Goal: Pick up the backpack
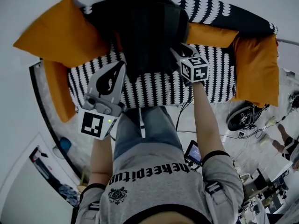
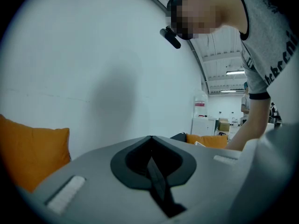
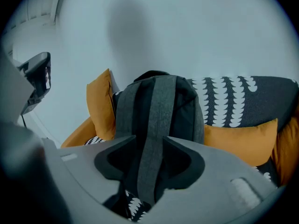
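A dark grey backpack stands upright on the black-and-white patterned sofa, leaning on its backrest. My right gripper is at the backpack's right front side. In the right gripper view the backpack fills the middle, and one of its grey straps runs down through the gap between the jaws of my right gripper, which stand open around it. My left gripper hovers over the sofa's front left of the backpack, shut and holding nothing. In its own view my left gripper points at the bare wall.
Orange cushions lie at the sofa's left, right and beside the backpack. Cables and a dark bag are on the floor at the right. A small screen hangs by the person's hip.
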